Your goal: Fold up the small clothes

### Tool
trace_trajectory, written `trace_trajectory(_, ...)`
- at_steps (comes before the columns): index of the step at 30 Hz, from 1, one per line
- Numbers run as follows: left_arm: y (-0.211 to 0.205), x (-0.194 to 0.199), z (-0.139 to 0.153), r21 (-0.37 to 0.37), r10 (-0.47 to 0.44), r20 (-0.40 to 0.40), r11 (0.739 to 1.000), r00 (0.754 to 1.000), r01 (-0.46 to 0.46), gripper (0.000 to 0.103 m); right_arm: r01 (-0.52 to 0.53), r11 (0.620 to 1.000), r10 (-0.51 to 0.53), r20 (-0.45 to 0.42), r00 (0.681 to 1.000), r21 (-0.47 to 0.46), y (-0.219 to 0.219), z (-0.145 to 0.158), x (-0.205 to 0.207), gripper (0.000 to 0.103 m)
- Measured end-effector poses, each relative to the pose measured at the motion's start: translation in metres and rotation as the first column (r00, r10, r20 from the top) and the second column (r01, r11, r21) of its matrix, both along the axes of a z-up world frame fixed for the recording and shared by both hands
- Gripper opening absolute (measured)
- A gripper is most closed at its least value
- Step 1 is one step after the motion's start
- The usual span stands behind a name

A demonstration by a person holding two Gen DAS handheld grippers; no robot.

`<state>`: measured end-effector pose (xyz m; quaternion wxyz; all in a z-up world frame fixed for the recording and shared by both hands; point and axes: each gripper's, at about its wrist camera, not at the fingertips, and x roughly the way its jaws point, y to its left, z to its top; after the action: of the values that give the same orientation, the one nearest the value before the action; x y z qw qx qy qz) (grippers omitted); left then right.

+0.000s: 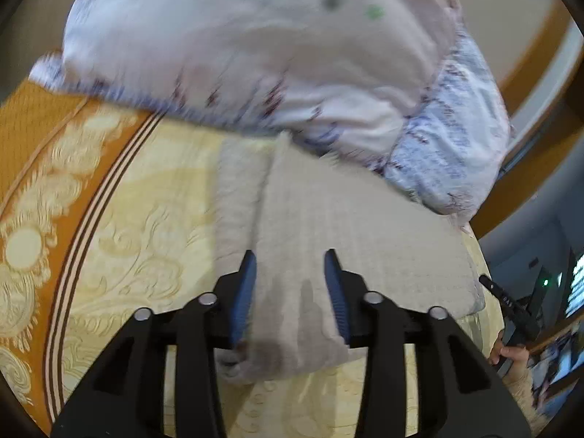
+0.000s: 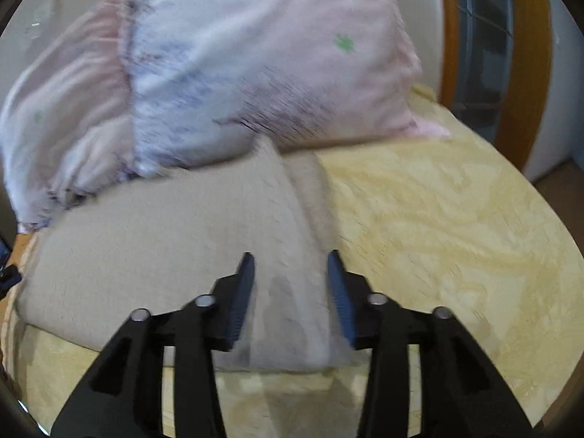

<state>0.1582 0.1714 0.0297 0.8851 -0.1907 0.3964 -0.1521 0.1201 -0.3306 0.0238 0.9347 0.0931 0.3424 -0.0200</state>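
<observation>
Left wrist view: left gripper [image 1: 290, 255] with blue ribbed pads parted, jaws released, hanging over the near left corner of a folded beige knitted garment [image 1: 346, 241]. Cloth visible in the gap between the pads, yet neither pad appears to press on it, so probably just let go to leave the fold lying flat. Garment spread on a pale yellow bedspread with embossed swirls [image 1: 153, 226], bordered by an orange patterned band with stripes [image 1: 47, 168]. One folded-over layer visible as a raised ridge along the garment's left side, likely a sleeve or side panel tucked in. Behind, touching the garment's far edge, a plump pale pink and blue pillow [image 1: 255, 47], out of the working area. At the right edge, a hand [image 1: 511, 356] gripping the black handle of the other tool.

Right wrist view: right gripper [image 2: 291, 255] likewise unclenched, pads apart over the garment's near right corner, fabric lying loose between them, apparently not pinched. Same beige garment [image 2: 164, 233] stretching leftward, its folded ridge near the right side. Both tools at matching corners of the near edge, a symmetric placement suited to laying an even fold. Pillow [image 2: 237, 73] behind, and an orange wooden frame [image 2: 525, 73] beyond the bed. Frames blurred; fine detail of the knit uncertain.
</observation>
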Motion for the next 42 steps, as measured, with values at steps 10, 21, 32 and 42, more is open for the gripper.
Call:
trace_trajectory(10, -0.028, 0.018, -0.025, 0.037, -0.047, -0.076, 0.998, 0.996, 0.050, 0.054, -0.122, 0.992, 0.124, -0.106, 0.987, 0.027, 0.033, -0.022, 0.029, 0.056)
trace_trajectory(21, 0.038, 0.038, -0.023, -0.165, 0.120, -0.151, 0.976, 0.981, -0.145, 0.061, -0.149, 0.988, 0.151, -0.094, 0.984, 0.033, 0.043, -0.023, 0.025, 0.066)
trace_trajectory(32, 0.036, 0.063, -0.041, -0.256, 0.110, -0.237, 0.951, 0.965, -0.171, 0.060, -0.157, 0.987, 0.160, -0.092, 0.983, 0.038, 0.043, -0.023, 0.023, 0.068)
trace_trajectory(42, 0.017, 0.067, -0.047, -0.264, 0.099, -0.272, 0.949, 0.957, -0.173, 0.034, -0.167, 0.985, 0.170, -0.079, 0.982, 0.043, 0.044, -0.023, 0.022, 0.070)
